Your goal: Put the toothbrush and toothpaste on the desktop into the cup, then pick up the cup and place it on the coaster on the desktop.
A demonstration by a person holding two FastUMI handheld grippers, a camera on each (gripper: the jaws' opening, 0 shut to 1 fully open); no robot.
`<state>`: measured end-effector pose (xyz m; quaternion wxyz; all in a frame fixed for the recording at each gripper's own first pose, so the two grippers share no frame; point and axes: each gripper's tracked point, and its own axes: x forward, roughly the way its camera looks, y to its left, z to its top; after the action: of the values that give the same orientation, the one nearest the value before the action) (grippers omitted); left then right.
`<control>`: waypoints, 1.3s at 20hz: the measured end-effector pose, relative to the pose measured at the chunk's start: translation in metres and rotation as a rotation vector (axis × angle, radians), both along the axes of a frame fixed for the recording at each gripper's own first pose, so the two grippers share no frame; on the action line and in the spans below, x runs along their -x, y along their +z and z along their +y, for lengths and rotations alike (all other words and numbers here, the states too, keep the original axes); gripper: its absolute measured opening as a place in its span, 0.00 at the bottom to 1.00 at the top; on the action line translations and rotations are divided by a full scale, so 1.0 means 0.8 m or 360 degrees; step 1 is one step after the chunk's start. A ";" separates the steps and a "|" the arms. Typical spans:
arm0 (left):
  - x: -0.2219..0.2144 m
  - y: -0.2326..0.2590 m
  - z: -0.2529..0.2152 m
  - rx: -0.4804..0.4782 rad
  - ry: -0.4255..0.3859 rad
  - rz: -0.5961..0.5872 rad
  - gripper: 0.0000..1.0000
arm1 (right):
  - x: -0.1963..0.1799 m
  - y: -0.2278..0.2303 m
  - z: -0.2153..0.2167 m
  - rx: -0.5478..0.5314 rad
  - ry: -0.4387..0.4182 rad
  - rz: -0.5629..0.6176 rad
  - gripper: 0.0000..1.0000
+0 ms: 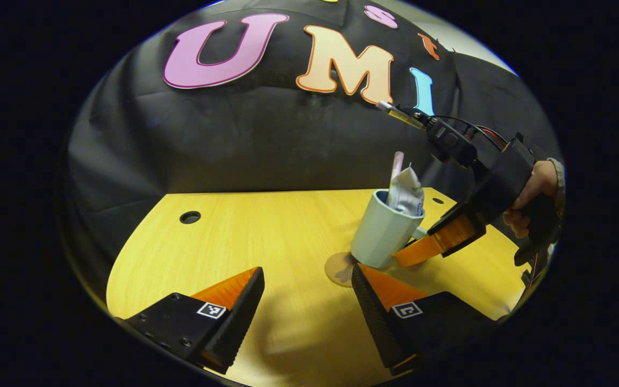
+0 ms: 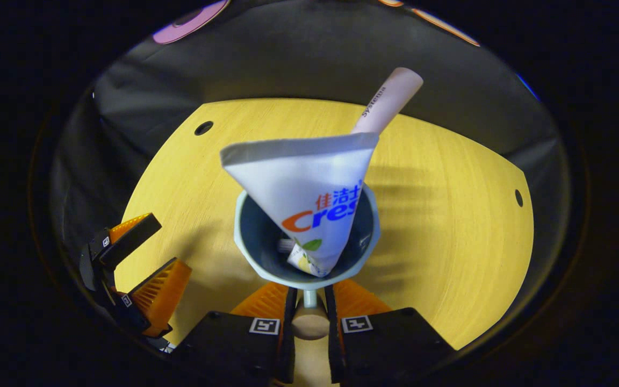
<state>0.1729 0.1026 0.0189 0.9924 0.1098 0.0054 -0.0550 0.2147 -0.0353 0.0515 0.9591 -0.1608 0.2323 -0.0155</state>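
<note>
Nearest the lens in the right gripper view, the right gripper (image 2: 309,301) has its two fingers drawn close together at six o'clock, pinching the thin handle (image 2: 309,297) of the cup (image 2: 258,244) between them. The cup's open mouth faces the camera at the centre of that view, and the toothpaste (image 2: 299,199) tube stands in it, crimped end up, with the pale toothbrush (image 2: 387,102) handle rising behind it toward one o'clock. At eight o'clock in this view the left gripper (image 2: 143,252) shows with its fingers spread apart and nothing between them. In the left gripper view, the same wide gap lies between its fingers at six o'clock, over the bare yellow desktop (image 1: 266,231). Just past its right finger, at about five o'clock from centre, the round coaster (image 1: 340,269) lies flat on the desktop. The cup hangs tilted above the coaster's far edge, its base close over it; whether the two touch cannot be told. A hand (image 1: 532,199) at three o'clock grips the right gripper's body, which reaches in toward the cup from that side.
</note>
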 end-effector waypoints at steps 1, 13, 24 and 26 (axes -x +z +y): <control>0.001 -0.001 0.005 -0.0002 0.0014 -0.0003 0.95 | -0.001 0.003 0.000 0.0009 0.0012 0.0016 0.28; 0.000 -0.014 0.017 0.0039 0.0061 0.0051 0.95 | 0.002 0.000 -0.007 0.0113 0.0009 0.0085 0.28; 0.020 -0.001 -0.009 0.0047 0.0025 0.0013 0.95 | 0.061 0.054 0.001 0.0063 0.0128 -0.0129 0.99; 0.032 0.008 -0.016 0.0027 0.0031 -0.0017 0.95 | 0.084 0.075 0.005 0.0000 0.0185 -0.0256 1.00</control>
<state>0.1475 0.0900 0.0251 0.9938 0.1017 0.0008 -0.0448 0.1471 -0.0311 0.1117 0.9740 -0.1723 0.1448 0.0274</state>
